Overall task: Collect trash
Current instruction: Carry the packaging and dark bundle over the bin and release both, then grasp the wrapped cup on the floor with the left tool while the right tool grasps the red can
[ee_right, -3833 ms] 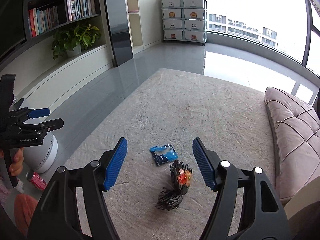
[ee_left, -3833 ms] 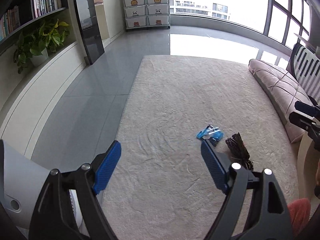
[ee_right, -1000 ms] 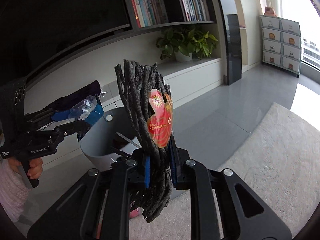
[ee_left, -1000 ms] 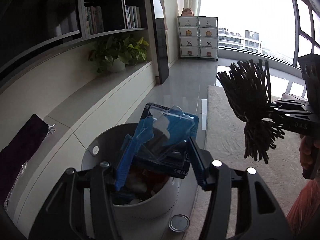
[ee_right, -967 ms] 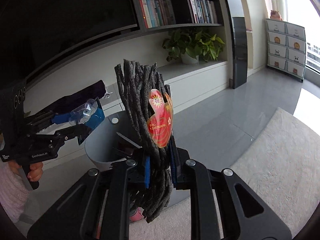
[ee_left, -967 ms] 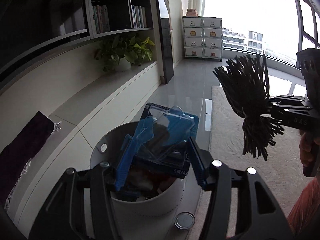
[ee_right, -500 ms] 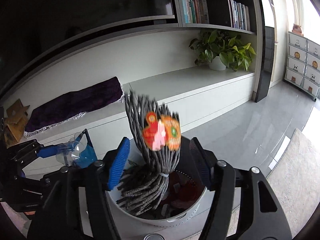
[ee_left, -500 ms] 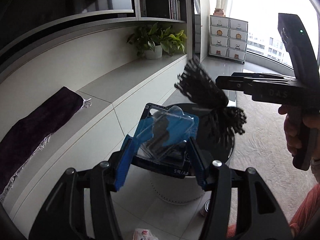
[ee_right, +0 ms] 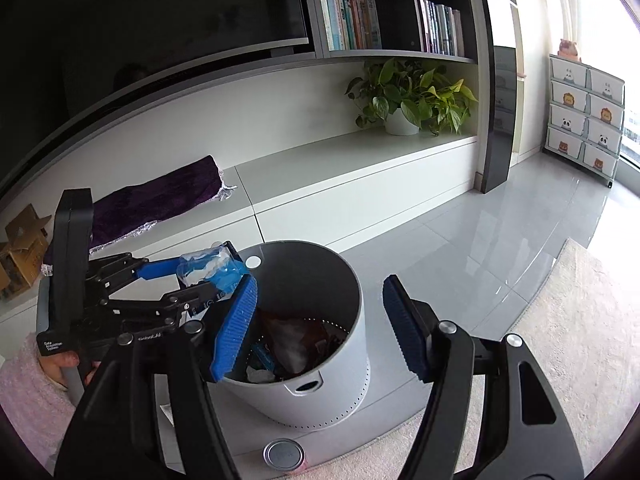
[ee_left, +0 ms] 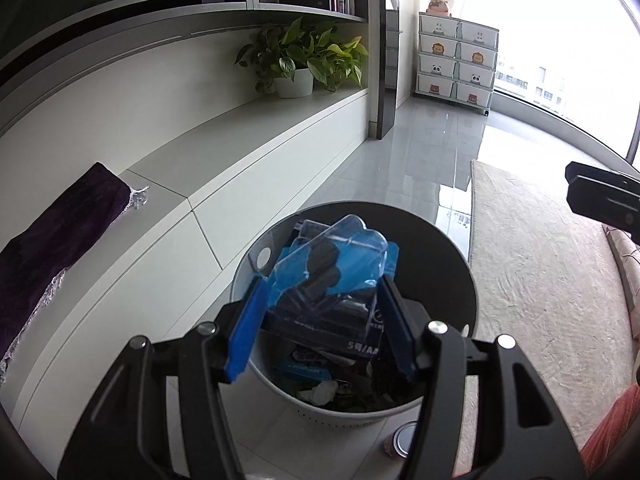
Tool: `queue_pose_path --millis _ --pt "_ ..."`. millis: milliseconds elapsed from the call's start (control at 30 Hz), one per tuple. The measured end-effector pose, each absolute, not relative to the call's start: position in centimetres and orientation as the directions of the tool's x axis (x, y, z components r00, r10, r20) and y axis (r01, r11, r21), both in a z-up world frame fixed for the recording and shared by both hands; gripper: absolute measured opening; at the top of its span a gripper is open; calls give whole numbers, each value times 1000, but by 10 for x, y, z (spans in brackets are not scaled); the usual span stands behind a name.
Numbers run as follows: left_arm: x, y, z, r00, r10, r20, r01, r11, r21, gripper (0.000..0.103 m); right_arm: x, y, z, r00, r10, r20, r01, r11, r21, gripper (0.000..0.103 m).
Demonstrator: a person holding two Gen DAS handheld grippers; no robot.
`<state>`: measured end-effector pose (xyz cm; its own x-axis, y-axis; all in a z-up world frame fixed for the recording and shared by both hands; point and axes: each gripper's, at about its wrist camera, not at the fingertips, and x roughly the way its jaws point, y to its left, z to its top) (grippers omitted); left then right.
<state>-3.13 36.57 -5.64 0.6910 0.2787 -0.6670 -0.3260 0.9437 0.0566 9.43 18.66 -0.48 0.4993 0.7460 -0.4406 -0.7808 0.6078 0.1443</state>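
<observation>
A white round trash bin [ee_left: 420,410] stands on the floor by the low white cabinet; it also shows in the right wrist view [ee_right: 340,376], with trash inside. My left gripper [ee_left: 320,320] is shut on a blue and clear plastic blister package [ee_left: 332,268] and holds it over the bin's mouth. In the right wrist view the left gripper [ee_right: 192,276] holds the package [ee_right: 212,268] at the bin's left rim. My right gripper [ee_right: 320,328] is open and empty above the bin. The dark fringed bundle is not visible.
A can [ee_right: 284,456] lies on the floor in front of the bin, also in the left wrist view [ee_left: 402,440]. A purple cloth [ee_right: 160,196] lies on the low cabinet, with a potted plant [ee_right: 412,100] farther along. A beige carpet [ee_left: 540,280] lies to the right.
My right gripper opened and the dark fringed bundle dropped out of it toward the bin. My left gripper moved the blister package over the bin's opening.
</observation>
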Motion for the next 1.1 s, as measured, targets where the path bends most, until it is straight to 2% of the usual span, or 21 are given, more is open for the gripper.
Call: queue_pose_path --millis 33,100,267,367,567,733,1100 --pt "-26 364 -58 687 279 -671 -322 945 63 61 95 182 -8 496 745 -447 -777 610 154 63" --pt "-20 359 -60 685 292 -668 -326 942 77 74 95 173 -14 493 742 -455 -770 615 169 63" --pt "-21 353 -58 690 293 -662 -326 942 78 75 91 156 -26 486 740 -465 -763 619 186 63" --pt "-34 353 -57 687 314 -655 -339 936 93 80 86 151 -33 476 744 -470 -766 613 195 63" --pt "-88 367 -65 649 372 -664 -405 907 113 82 64 152 -64 448 746 -493 -774 600 203 71" --pt "-147 388 -91 573 421 -703 -493 863 115 83 44 165 -108 394 731 -557 -782 585 215 72" --pt "-225 394 -203 399 408 -821 -583 804 116 83 10 202 -182 308 686 -660 -782 577 235 72"
